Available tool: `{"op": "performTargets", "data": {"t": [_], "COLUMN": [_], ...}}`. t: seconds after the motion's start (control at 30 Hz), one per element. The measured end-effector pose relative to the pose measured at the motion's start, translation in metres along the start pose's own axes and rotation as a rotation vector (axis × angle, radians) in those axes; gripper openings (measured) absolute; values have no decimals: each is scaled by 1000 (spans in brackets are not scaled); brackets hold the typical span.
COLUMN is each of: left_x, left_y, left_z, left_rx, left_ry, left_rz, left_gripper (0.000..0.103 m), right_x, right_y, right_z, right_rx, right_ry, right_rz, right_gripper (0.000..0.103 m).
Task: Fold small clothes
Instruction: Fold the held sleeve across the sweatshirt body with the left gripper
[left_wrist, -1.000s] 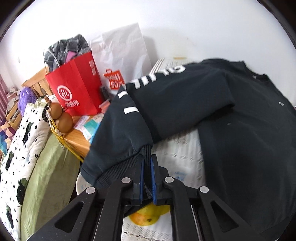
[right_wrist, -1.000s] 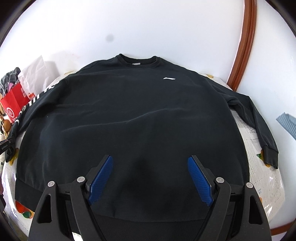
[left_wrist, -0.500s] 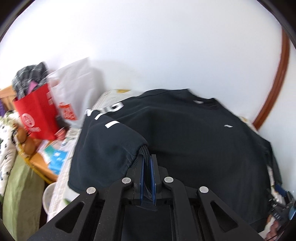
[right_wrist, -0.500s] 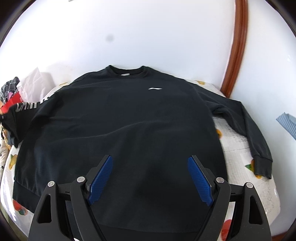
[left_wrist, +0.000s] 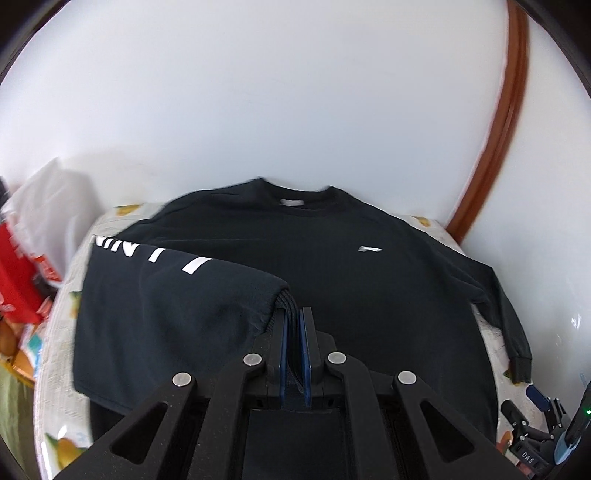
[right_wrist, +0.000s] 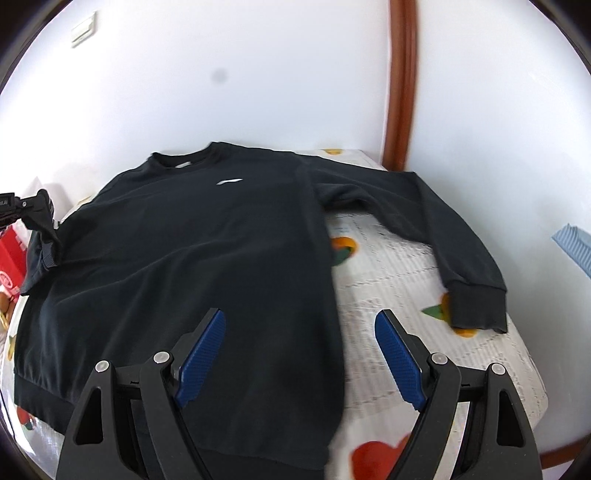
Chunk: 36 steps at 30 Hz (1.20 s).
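A black sweatshirt (right_wrist: 192, 258) lies face up on the fruit-print tablecloth (right_wrist: 399, 280), collar toward the white wall. The left gripper (left_wrist: 294, 332) pinches the cuff (left_wrist: 286, 301) of one sleeve, its blue pads pressed on the ribbing, holding that sleeve lifted over the chest. The right gripper (right_wrist: 299, 354) hangs over the hem side, fingers spread wide, holding nothing. The other sleeve (right_wrist: 436, 221) lies stretched out on the cloth.
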<state>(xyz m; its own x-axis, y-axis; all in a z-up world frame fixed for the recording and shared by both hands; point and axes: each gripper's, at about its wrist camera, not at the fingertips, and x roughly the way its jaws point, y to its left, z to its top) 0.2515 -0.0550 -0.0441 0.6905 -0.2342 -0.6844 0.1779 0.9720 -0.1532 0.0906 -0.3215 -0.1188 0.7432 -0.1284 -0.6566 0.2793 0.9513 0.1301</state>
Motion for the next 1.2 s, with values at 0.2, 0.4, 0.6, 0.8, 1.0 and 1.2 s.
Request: {"op": "performTargets", "data": {"t": [0.2, 0.4, 0.6, 0.8, 1.0, 1.2], "left_x": [35, 59, 48, 24, -2, 6], "left_y": [-44, -64, -46, 12, 99, 185], "left_z": [8, 7, -4, -7, -21, -43], "left_rx": [49, 66, 60, -13, -78, -192], "left_ry": [48, 106, 110, 81, 67, 154], "left_rz": [-51, -89, -101, -60, 116, 274], "left_gripper": [7, 8, 33, 49, 64, 67], "right_x": [9, 17, 17, 0, 11, 60], "right_y": [-24, -33, -14, 32, 91, 132], "right_z": [-2, -6, -2, 17, 51, 74], "right_rx": [29, 41, -2, -77, -157, -161], "right_ry": [8, 26, 35, -13, -22, 67], "right_rz": [-24, -45, -52, 2, 106, 178], "right_gripper": [82, 82, 82, 82, 76, 49]}}
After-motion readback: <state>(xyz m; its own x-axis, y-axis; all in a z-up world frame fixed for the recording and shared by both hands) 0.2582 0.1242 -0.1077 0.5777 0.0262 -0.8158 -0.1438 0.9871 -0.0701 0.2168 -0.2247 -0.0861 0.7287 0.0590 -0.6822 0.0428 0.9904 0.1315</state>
